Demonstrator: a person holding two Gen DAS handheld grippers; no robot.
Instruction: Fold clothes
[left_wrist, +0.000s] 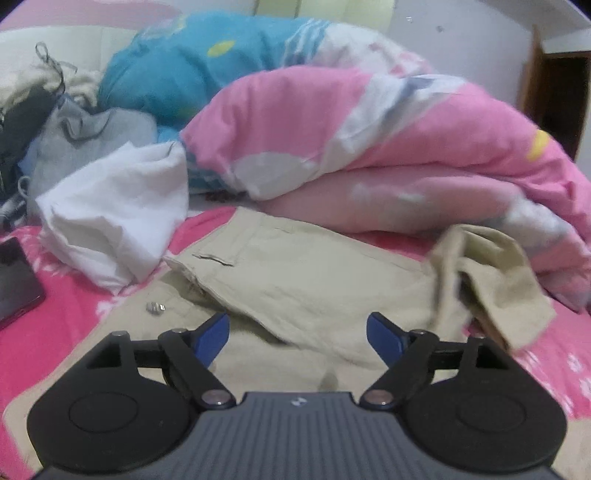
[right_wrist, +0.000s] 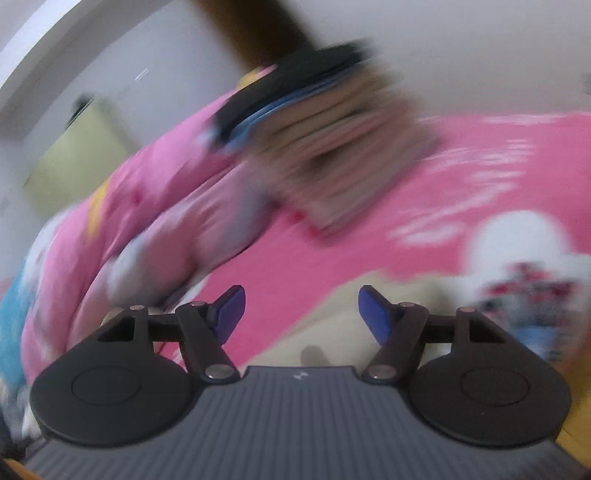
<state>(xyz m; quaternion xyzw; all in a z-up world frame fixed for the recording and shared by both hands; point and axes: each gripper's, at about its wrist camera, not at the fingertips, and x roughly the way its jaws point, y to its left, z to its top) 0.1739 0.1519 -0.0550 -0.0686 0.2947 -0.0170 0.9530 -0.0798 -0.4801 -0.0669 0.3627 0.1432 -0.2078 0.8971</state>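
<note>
Beige trousers lie spread on the pink bed sheet, with one leg end bunched and turned up at the right. My left gripper is open and empty, low over the trousers' near part. My right gripper is open and empty above the sheet; a beige edge of the trousers shows between and below its fingers. The right wrist view is heavily blurred.
A white garment and a grey one lie at the left. A pink quilt and a blue one are heaped behind. A dark phone lies at the left edge. A blurred stack of folded clothes sits on the sheet.
</note>
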